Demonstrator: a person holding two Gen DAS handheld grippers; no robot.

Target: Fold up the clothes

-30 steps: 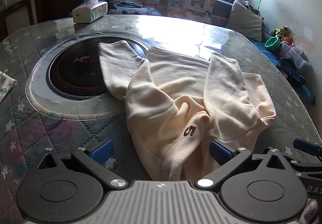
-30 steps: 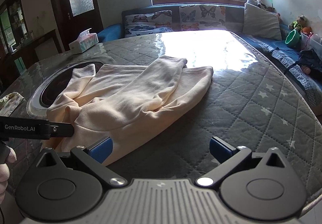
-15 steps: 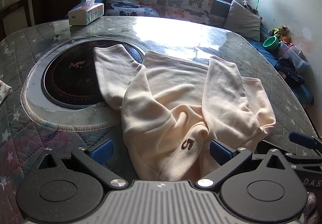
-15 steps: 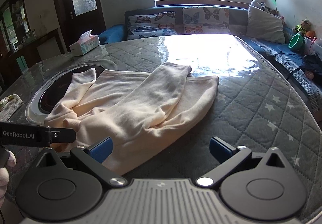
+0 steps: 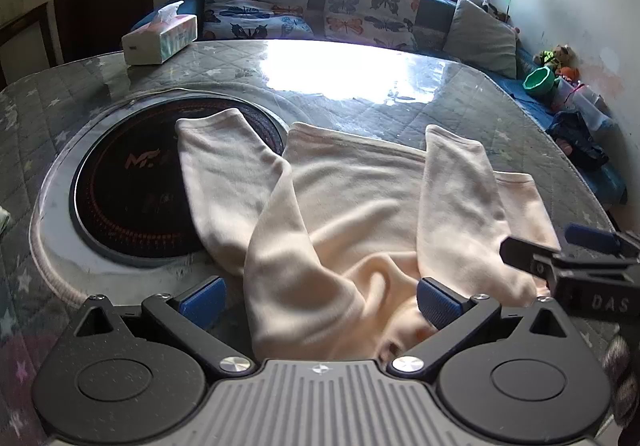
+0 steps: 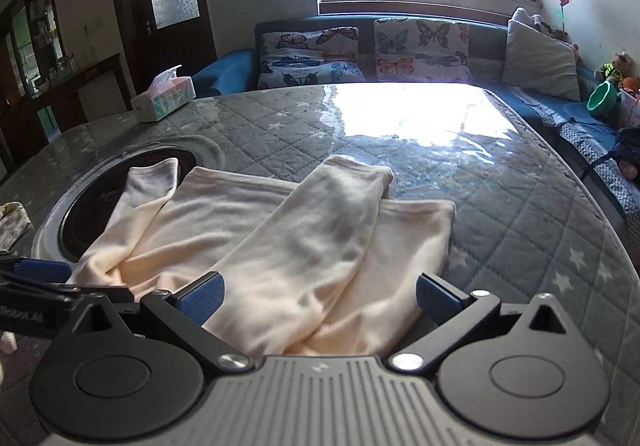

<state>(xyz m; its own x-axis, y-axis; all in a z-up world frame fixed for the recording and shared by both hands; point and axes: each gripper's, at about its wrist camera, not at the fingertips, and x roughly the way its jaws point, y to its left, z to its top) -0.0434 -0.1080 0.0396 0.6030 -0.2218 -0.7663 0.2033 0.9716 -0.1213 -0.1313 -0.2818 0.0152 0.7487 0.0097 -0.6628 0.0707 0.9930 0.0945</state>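
A cream sweatshirt [image 5: 352, 213] lies on the quilted table, both sleeves folded in over the body; it also shows in the right wrist view [image 6: 280, 242]. My left gripper [image 5: 320, 300] is open, its jaws on either side of the near left edge of the garment by the collar. My right gripper [image 6: 318, 296] is open over the near right edge, under the folded right sleeve [image 6: 320, 230]. The right gripper shows in the left wrist view [image 5: 568, 258], and the left gripper shows in the right wrist view [image 6: 48, 282].
A round black hotplate [image 5: 132, 185] is set into the table under the left sleeve. A tissue box [image 5: 160, 37] stands at the far left. A sofa with butterfly cushions [image 6: 360, 49] runs behind the table. A patterned cloth [image 6: 12, 219] lies at the left edge.
Both grippers have moved forward and lower onto the near edge of the sweatshirt, so the cloth now lies between their open jaws. The sweatshirt has not moved.
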